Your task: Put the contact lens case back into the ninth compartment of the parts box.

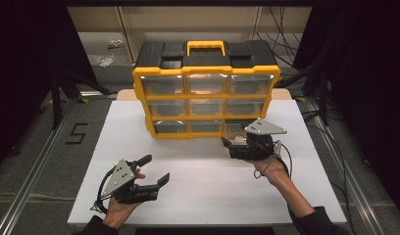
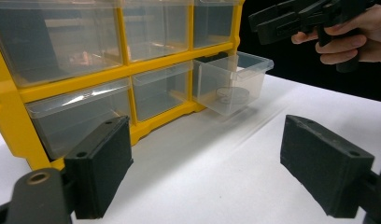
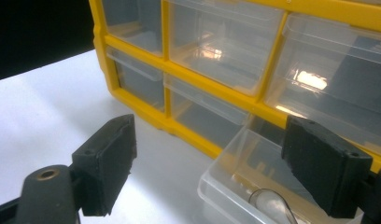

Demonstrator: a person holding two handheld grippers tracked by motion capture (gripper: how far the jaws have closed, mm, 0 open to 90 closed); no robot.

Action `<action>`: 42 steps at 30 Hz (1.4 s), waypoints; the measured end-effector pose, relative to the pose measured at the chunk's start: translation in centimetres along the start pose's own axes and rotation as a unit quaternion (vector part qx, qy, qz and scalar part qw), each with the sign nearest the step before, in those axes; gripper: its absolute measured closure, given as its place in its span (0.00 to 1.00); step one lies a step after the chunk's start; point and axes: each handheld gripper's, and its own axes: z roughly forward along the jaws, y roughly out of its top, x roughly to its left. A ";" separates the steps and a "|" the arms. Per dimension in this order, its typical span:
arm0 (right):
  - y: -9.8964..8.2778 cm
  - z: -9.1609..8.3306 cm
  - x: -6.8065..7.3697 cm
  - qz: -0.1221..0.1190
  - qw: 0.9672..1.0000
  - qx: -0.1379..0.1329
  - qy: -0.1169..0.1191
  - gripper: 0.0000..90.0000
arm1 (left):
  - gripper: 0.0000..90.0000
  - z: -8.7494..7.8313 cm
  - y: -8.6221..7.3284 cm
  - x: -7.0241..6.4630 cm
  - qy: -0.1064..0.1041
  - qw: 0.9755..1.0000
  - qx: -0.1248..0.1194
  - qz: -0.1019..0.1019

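Observation:
A yellow and black organizer (image 1: 206, 93) with clear drawers stands at the back of the white table. Its bottom right drawer (image 1: 236, 129) is pulled out; in the left gripper view this drawer (image 2: 235, 79) holds a small round object (image 2: 233, 95). My right gripper (image 1: 226, 144) hovers just in front of and above that drawer, open, and the right gripper view shows the drawer (image 3: 230, 175) below its spread jaws (image 3: 207, 163). Near the front left my left gripper (image 1: 155, 170) is open and holds nothing, apart from the organizer (image 2: 109, 70). The right gripper (image 2: 291, 18) and its hand also appear at that view's top right.
The white tabletop (image 1: 208, 191) lies bare between the grippers and the front edge. Metal rails run along both sides, a floor mark "5" (image 1: 76, 133) is at the left, stand legs and cables (image 1: 306, 73) sit behind and to the right.

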 end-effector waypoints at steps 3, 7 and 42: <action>-0.2 -0.1 0.2 0.001 1.000 -0.002 0.002 0.21 | 0.18 0.0 0.0 0.0 0.001 1.000 0.000 0.001; -0.5 -0.1 0.7 -0.005 1.000 -0.002 0.008 0.21 | 0.18 -0.1 0.0 0.0 0.002 1.000 -0.001 0.000; -3.4 -1.3 1.3 -0.009 1.000 0.004 0.009 0.21 | 0.18 -0.2 0.0 0.0 0.003 1.000 -0.001 -0.001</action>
